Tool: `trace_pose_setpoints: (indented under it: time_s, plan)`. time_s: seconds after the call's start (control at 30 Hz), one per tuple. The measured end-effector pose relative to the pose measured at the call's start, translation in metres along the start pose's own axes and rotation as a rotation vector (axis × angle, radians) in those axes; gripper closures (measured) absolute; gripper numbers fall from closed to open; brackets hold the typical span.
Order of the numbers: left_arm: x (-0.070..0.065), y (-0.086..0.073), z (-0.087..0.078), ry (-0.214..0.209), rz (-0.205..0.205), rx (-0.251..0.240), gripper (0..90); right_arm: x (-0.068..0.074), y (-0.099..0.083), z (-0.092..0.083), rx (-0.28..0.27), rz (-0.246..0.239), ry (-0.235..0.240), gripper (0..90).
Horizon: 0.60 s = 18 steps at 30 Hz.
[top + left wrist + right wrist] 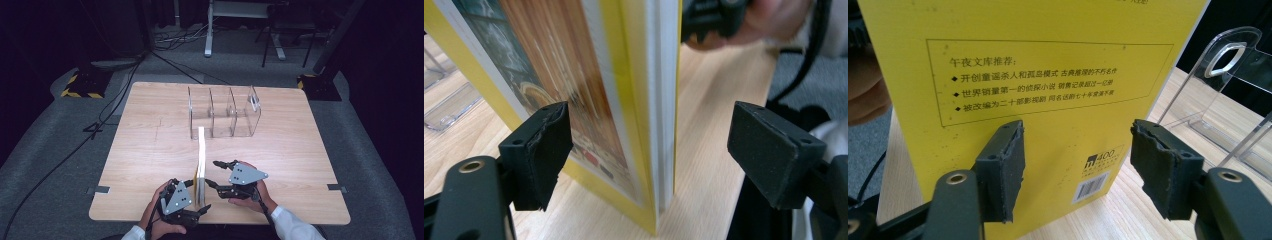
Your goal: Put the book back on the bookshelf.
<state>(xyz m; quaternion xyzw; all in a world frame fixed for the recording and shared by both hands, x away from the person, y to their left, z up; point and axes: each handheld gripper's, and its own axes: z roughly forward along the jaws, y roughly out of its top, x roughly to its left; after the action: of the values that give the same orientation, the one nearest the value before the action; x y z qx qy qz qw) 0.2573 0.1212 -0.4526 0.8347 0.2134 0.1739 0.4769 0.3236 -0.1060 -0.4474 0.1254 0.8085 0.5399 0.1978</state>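
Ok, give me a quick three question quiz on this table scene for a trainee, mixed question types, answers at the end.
1. True or false: the book lies flat on the table.
2. Multiple choice: what colour is the book's back cover in the right gripper view? A. Red B. Yellow C. Blue
3. Fill in: beyond the book stands a clear plastic ____ with dividers.

Key
1. False. It stands on edge between the left gripper and the right gripper, both open.
2. B
3. Rack
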Motion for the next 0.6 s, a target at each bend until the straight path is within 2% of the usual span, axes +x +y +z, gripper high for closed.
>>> trace_pose_setpoints:
  time_s: [0.03,0.23,0.33,0.37,0.6]
  plan:
    - [-0.0007,0.0015,0.0009,0.029,-0.011,-0.015,19.1,0.0002,-0.0001,0.0006,-0.001,0.002,-0.002,38.9]
    - [0.0034,0.0038,0.0036,0.078,-0.056,-0.033,28.8,-0.0006,-0.0005,0.0027,-0.01,0.023,-0.025,38.4]
    - [0.0018,0.0042,0.0044,0.123,-0.054,-0.026,33.1,-0.001,-0.0009,0.0034,-0.012,0.028,-0.035,38.6]
    - [0.0027,0.0041,0.004,0.12,-0.06,-0.024,36.3,-0.001,-0.001,0.0033,-0.013,0.026,-0.033,38.7]
    - [0.0052,0.0036,0.0022,0.103,-0.062,-0.018,43.6,-0.0037,-0.001,0.0028,-0.009,0.03,-0.039,37.1]
